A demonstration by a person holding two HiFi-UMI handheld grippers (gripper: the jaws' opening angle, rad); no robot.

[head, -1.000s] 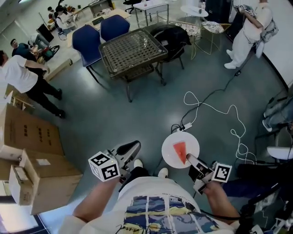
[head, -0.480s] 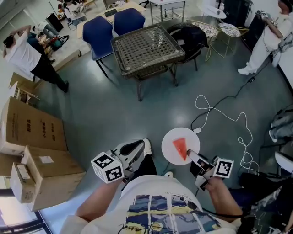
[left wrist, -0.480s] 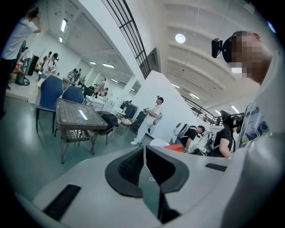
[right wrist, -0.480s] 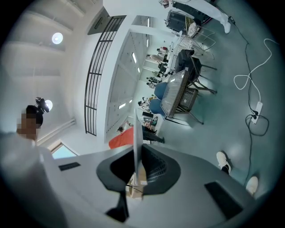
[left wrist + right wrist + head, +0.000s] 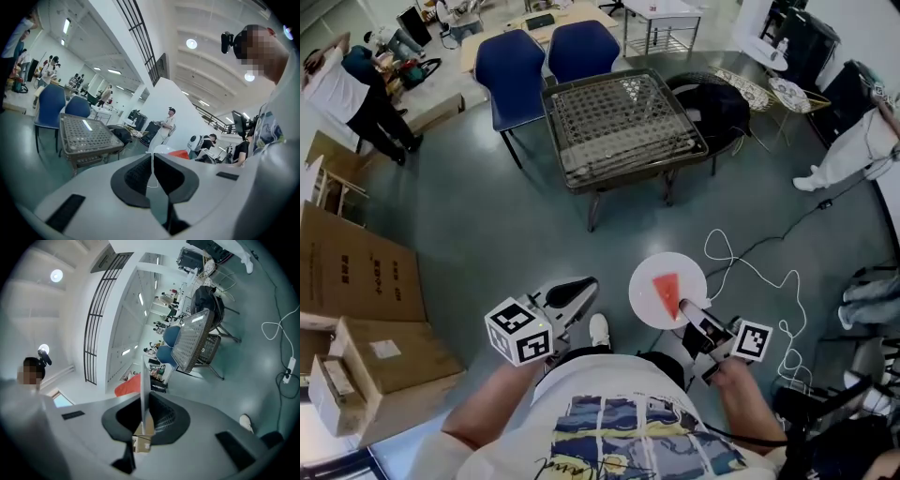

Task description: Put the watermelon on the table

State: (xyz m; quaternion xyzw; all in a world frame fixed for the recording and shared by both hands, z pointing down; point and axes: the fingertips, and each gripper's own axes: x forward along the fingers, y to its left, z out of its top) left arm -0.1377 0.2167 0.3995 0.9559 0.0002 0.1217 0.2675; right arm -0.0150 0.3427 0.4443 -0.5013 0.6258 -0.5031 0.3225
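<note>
Entry, carry phase, as seen through the head and gripper views

Table: one, lattice top, standing far up the floor from me. The load is not on it, and plate and table are well apart.

Cardboard boxes: a cluster along the left edge. They overlap, so I cannot give a firm count.

Blue chairs: two, side by side behind the table.

Plate: one, white and round, held level over the floor on my right, between my body and the table.

Left gripper: one. Its own view shows the jaws brought together with nothing between the pads. It hangs over the floor beside the plate, not touching it.

Right gripper: one. In its own view the plate stands edge-on in the slot, so the jaws are clamped on the near rim. Only this gripper carries the plate.

Watermelon: one red wedge. It lies on the plate near the middle, point toward the right gripper, just beyond the fingertips. The jaws grip the plate, not the fruit. From the right gripper view the watermelon sits on one face of the plate, just past the pads. The left gripper view catches the wedge off to its right
</note>
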